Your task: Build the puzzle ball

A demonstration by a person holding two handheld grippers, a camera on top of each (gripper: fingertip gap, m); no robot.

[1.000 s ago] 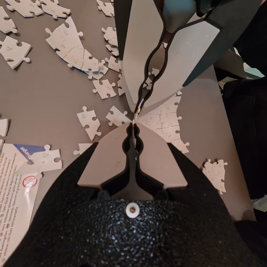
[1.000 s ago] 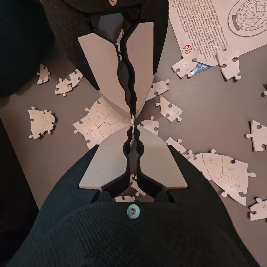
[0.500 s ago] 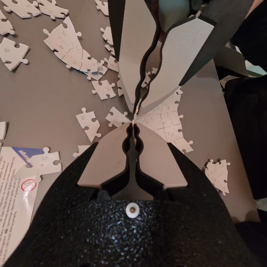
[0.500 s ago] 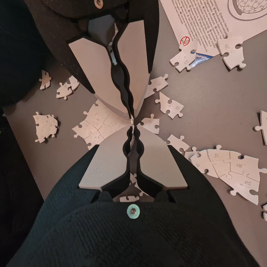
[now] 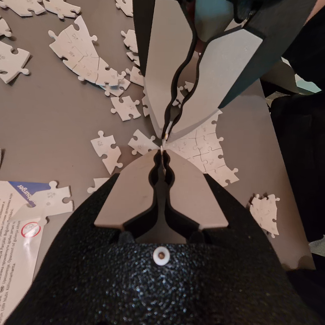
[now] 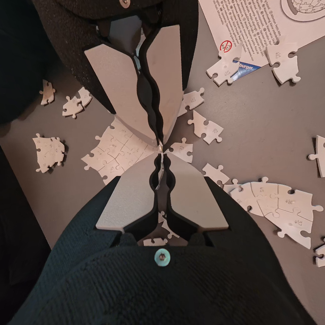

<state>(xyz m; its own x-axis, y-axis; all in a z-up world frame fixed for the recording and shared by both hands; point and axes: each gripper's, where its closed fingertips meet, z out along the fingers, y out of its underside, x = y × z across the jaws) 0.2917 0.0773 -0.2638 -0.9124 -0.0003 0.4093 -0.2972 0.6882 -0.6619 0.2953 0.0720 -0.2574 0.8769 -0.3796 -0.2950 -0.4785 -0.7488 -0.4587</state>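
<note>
Basically both tongs are tip to tip above the grey table [image 5: 52, 126]. Left gripper [image 5: 162, 152] is pressed together on a thin white puzzle piece [image 5: 161, 151] held edge-on; its black pads clamp the piece. Right gripper [image 6: 161, 157] likewise pinches its own white piece [image 6: 161, 159] edge-on. The two held pieces meet right between the opposing tips, edges touching or nearly so; can't tell if tabs are engaged.

Directly below the tips lies an assembled curved patch [image 6: 112, 151]. Loose piece [image 6: 182, 152] sits just right of the right gripper's tips; another loose piece [image 5: 106, 151] lies left of the left gripper's. Printed leaflet [image 6: 246, 26] is far off, beyond the tips.
</note>
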